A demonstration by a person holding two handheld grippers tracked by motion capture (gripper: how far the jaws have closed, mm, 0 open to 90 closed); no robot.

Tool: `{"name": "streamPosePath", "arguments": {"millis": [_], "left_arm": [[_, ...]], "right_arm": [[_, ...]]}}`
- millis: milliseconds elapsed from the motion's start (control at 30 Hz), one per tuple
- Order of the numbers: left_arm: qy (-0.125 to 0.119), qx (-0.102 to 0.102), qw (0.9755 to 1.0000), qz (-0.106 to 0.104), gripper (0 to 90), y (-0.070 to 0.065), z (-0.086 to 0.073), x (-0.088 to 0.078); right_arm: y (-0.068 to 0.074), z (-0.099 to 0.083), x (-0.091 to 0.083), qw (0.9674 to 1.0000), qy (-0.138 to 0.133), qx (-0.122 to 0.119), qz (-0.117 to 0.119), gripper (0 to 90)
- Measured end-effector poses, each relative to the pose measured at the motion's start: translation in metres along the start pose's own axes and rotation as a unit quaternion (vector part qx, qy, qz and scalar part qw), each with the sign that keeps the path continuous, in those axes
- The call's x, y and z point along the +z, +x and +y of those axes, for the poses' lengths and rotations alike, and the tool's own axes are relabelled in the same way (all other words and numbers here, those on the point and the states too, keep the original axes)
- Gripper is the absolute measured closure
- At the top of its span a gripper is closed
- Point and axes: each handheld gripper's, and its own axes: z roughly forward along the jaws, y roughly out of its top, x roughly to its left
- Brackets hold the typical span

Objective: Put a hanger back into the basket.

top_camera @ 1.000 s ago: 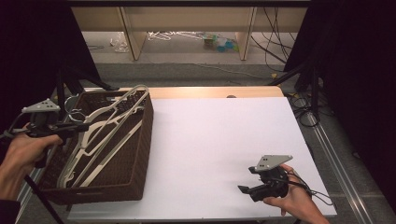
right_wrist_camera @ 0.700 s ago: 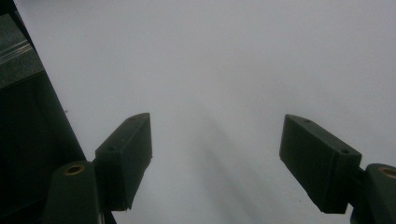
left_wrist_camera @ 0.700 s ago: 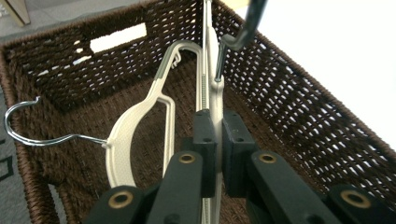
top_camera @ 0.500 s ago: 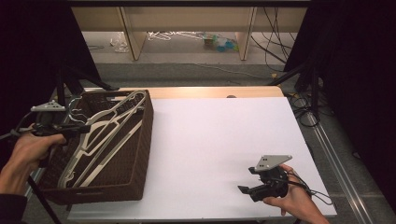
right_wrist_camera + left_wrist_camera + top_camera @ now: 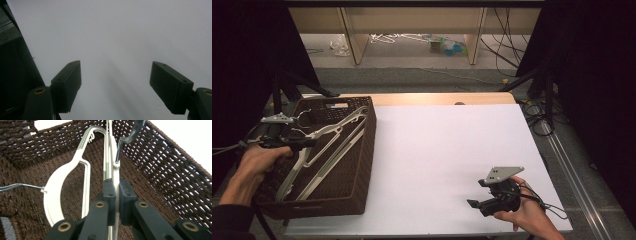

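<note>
Brown woven wicker basket (image 5: pixel 357 165) stands at the left of the white table top (image 5: pixel 447 150) in the high view. White plastic clothes hangers (image 5: pixel 329 145) lie slanted inside the basket. Left gripper (image 5: pixel 299 144) is above the basket's left side, touching a hanger. Right gripper (image 5: pixel 474 205) rests at the near right of the table, well apart from the basket.

Left gripper view: jaws are clenched on the thin edge of one white hanger (image 5: pixel 115 177), metal hook (image 5: pixel 126 140) beyond. A second hanger (image 5: pixel 60 185) lies to the left.

Right gripper view: jaws stand released, wide apart over bare table top (image 5: pixel 115 32).
</note>
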Motion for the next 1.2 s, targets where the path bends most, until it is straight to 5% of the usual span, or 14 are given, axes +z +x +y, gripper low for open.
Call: {"name": "streamPosePath", "arguments": {"millis": [200,467,500,600,833,967,1000,1067,1100,1133,1167,1200], "left_arm": [[0.013,-0.012,0.9997,0.02,84.6,0.005,-0.002,0.013],[-0.02,-0.056,0.9957,0.07,78.2,0.021,-0.015,0.019],[-0.021,-0.03,0.9963,0.079,76.4,0.026,-0.016,0.02],[-0.017,-0.026,0.9954,0.09,74.5,0.032,-0.022,0.021],[0.006,-0.08,0.9903,0.114,70.7,0.034,-0.033,0.02],[0.005,-0.044,0.9916,0.121,64.8,0.038,-0.033,0.016],[-0.004,-0.064,0.9895,0.129,63.0,0.035,-0.033,0.014],[-0.013,-0.07,0.9889,0.131,61.2,0.029,-0.031,0.011],[-0.014,-0.066,0.9896,0.127,60.6,0.026,-0.03,0.009],[-0.025,-0.041,0.9913,0.123,59.3,0.025,-0.029,0.008],[-0.039,-0.078,0.9878,0.129,57.6,0.015,-0.028,0.007],[-0.049,-0.076,0.9885,0.121,55.3,0.01,-0.027,0.004]], "right_arm": [[0.0,-0.001,0.0,0.9999,0.011,0.0,0.005,26.2],[-0.001,-0.002,0.001,0.9999,0.01,-0.003,0.002,26.2],[-0.001,-0.001,0.001,0.9999,0.011,-0.003,0.002,26.2],[-0.001,-0.002,0.001,0.9999,0.011,-0.002,0.002,26.2],[-0.001,-0.002,0.001,0.9999,0.015,0.004,0.004,26.2],[-0.002,-0.002,0.001,0.9999,0.015,0.004,0.002,26.2],[-0.002,-0.002,0.001,0.9999,0.014,0.004,0.002,26.2],[-0.001,-0.002,0.001,0.9999,0.016,0.004,0.004,26.2],[-0.001,-0.002,0.001,0.9999,0.014,0.004,0.003,26.2],[-0.003,-0.002,0.002,0.9999,0.01,-0.003,0.003,26.2],[-0.002,-0.002,0.002,1.0,0.009,-0.002,0.0,26.2],[-0.002,-0.002,0.002,1.0,0.009,-0.001,-0.003,26.2]]}}
